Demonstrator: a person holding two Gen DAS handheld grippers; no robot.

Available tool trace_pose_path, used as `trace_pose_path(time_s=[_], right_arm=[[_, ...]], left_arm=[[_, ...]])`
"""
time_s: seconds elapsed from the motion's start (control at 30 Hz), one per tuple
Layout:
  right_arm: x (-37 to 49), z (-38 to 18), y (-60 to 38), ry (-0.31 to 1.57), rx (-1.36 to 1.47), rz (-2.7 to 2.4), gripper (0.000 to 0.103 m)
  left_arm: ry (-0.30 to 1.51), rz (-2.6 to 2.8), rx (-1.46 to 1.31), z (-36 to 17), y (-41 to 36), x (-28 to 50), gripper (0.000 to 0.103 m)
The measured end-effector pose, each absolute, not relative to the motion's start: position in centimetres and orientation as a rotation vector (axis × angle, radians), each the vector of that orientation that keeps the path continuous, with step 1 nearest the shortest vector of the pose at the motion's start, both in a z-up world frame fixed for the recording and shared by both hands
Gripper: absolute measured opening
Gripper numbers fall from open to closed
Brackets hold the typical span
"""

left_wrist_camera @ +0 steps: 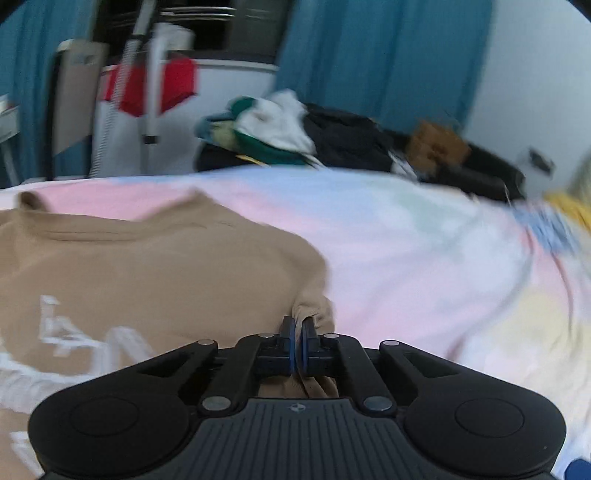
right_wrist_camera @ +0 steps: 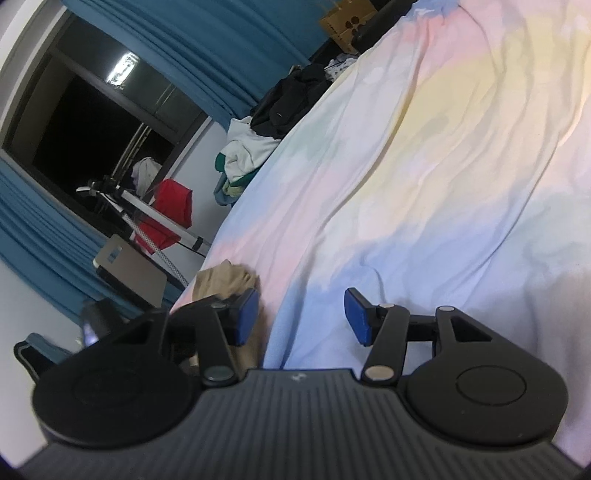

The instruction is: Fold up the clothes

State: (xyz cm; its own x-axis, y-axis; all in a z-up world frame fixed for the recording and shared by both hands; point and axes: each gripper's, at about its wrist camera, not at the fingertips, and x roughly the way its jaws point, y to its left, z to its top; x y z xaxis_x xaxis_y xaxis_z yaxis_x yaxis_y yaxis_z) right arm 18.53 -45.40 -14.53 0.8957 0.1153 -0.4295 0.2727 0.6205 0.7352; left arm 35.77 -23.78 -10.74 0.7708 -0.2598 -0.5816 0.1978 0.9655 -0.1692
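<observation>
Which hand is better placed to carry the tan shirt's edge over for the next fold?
Left. Its tongs are shut on a bunched edge of the tan shirt. The right tongs are open, holding nothing, over the bedsheet.

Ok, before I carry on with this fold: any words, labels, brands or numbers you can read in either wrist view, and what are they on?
Nothing reads cleanly.
Tan shirt: large white print at lower left, too blurred to read.
Cardboard box: dark round marks, no legible text.
Left gripper, shut on the shirt's edge: small round emblem on its body, too small to read.
Right gripper, open: similar emblem, unreadable.
</observation>
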Motion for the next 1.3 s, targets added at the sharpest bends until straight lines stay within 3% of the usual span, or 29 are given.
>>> trace_pose_path(time_s=[0.27,0.33,0.4,0.47,0.67,0.87,1.3], right_arm=[[19.3,-14.3,-44.2,0.466,0.877,-0.014,0.055],[19.6,-14.4,-43.9,0.466,0.885,0.037,0.055],[19.7,-14.5,-43.4,0.469,0.888,0.081,0.055],[19.8,-14.4,-42.9,0.469,0.880,0.123,0.054],[20.3,-14.3,-40.8,0.478,0.867,0.261,0.054],[21.2,-14.0,-39.0,0.499,0.869,0.305,0.054],[28.6,-13.9,-31.9,0.582,0.747,0.224,0.057]], left_arm=[[0.703,-0.031,-0.129,-10.0,-14.2,35.8,0.006],[0.712,-0.057,-0.161,-9.5,-12.8,35.4,0.013],[0.699,-0.092,-0.184,-8.7,-11.6,34.2,0.033],[0.674,-0.143,-0.182,-7.4,-10.6,31.8,0.041],[0.643,-0.246,-0.101,-4.0,-7.7,20.8,0.051],[0.590,-0.228,-0.197,-3.9,-3.2,12.9,0.052],[0.573,-0.255,-0.229,-8.1,0.8,15.4,0.051]])
